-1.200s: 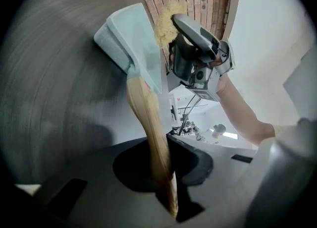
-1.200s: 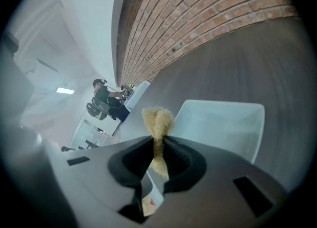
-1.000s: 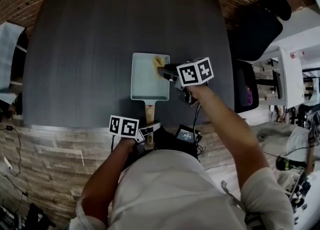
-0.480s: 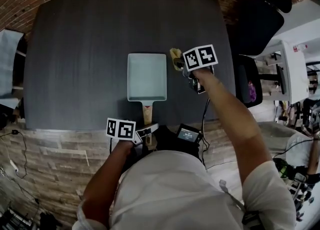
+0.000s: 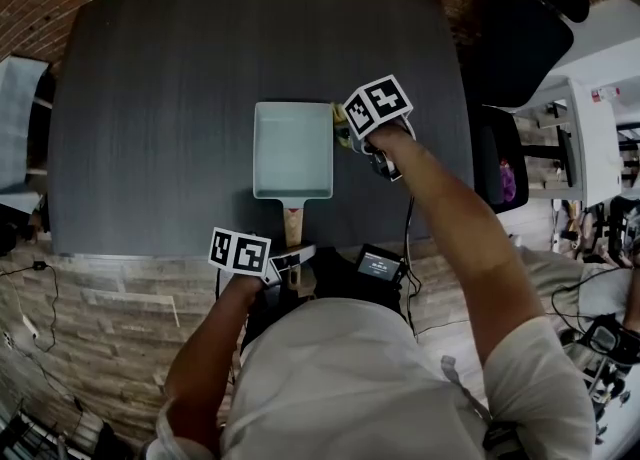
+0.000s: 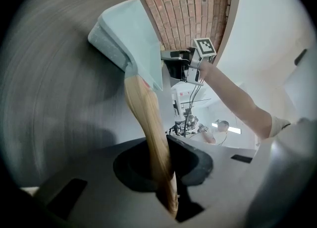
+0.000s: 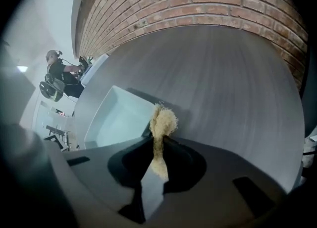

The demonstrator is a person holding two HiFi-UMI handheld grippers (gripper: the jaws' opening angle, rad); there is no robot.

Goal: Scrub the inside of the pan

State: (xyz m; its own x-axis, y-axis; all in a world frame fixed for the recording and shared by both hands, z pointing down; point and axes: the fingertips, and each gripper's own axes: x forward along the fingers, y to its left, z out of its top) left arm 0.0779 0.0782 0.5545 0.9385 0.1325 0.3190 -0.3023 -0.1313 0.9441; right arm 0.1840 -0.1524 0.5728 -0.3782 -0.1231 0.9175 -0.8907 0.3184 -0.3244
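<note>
With the left gripper (image 6: 166,167) clamped on the handle (image 6: 147,123), the right gripper (image 7: 158,148), pinching the scrubber (image 7: 162,120), should press it flat inside the pan (image 5: 291,148).

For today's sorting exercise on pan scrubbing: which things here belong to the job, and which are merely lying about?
Job: pan, its wooden handle in the left gripper, scrubber in the right gripper.
Lying about: black chair, small screen device.
</note>
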